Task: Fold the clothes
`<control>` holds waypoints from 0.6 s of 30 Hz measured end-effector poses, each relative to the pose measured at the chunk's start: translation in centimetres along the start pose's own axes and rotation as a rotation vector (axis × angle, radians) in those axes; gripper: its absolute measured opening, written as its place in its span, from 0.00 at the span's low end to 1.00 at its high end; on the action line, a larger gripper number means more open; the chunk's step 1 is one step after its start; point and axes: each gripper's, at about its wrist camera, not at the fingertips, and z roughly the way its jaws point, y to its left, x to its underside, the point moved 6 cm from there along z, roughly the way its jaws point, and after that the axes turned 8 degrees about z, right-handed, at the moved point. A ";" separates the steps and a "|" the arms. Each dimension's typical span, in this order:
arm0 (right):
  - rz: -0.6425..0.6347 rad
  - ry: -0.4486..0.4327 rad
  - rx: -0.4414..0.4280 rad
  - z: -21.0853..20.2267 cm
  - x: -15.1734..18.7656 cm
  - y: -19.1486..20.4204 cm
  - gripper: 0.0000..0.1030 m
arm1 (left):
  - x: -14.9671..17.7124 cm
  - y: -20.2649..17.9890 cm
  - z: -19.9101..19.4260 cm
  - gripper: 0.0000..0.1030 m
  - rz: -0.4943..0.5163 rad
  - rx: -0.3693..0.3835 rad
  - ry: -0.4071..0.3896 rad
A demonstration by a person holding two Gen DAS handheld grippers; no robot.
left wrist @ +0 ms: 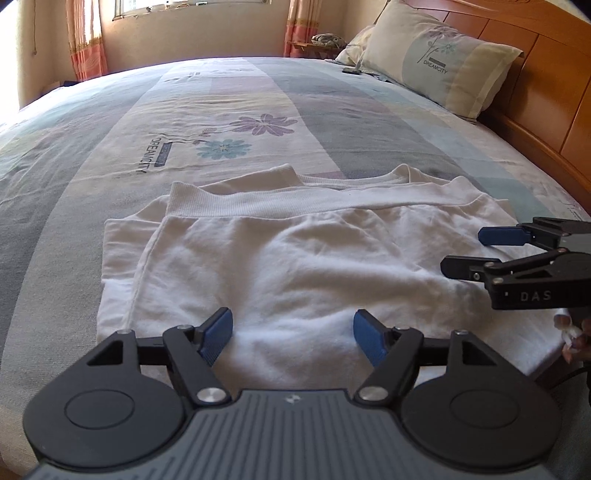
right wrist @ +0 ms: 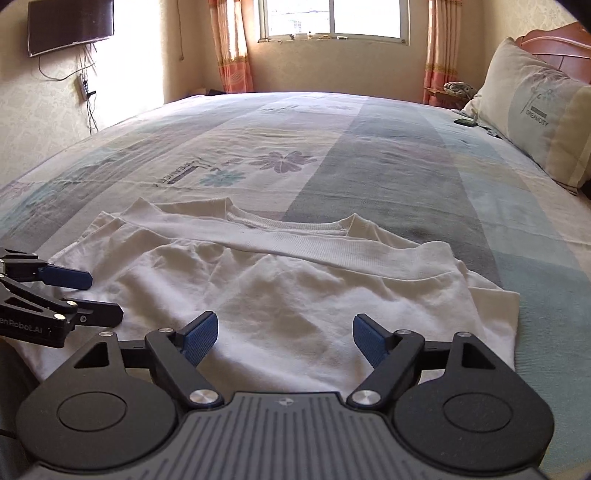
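Observation:
A white sweatshirt [left wrist: 295, 258] lies folded on the bed, its ribbed hem laid across just below the collar. My left gripper [left wrist: 293, 334] hovers open above the near edge of the cloth, nothing between its blue pads. My right gripper [left wrist: 461, 251] reaches in from the right over the garment's right side, jaws apart and empty. In the right wrist view the same sweatshirt [right wrist: 295, 288] fills the foreground. The right gripper [right wrist: 284, 336] stands open over it and the left gripper [right wrist: 96, 295] enters from the left edge, also open.
The bed [left wrist: 258, 110] has a flowered patchwork cover. Pillows [left wrist: 436, 59] lean on the wooden headboard [left wrist: 535, 74] at the right, with a small dark phone [left wrist: 351, 71] beside them. A window [right wrist: 332, 18] with curtains is behind, and a wall television [right wrist: 70, 24] at the left.

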 end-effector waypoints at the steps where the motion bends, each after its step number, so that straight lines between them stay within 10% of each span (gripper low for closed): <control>1: -0.004 0.001 0.022 0.7 0.0 -0.6 0.80 | -0.1 0.3 -0.3 0.71 -0.011 -0.003 -0.005; 8: 0.129 -0.027 0.095 -0.2 -3.3 -4.6 0.75 | -0.1 2.7 0.5 0.72 -0.085 -0.015 -0.012; 13: 0.001 0.016 -0.048 -0.1 -3.2 1.4 0.83 | 0.2 2.2 0.7 0.77 -0.052 -0.011 -0.024; 18: -0.134 0.066 0.006 4.4 -1.5 4.6 0.88 | 0.6 2.4 0.4 0.77 -0.045 0.012 -0.034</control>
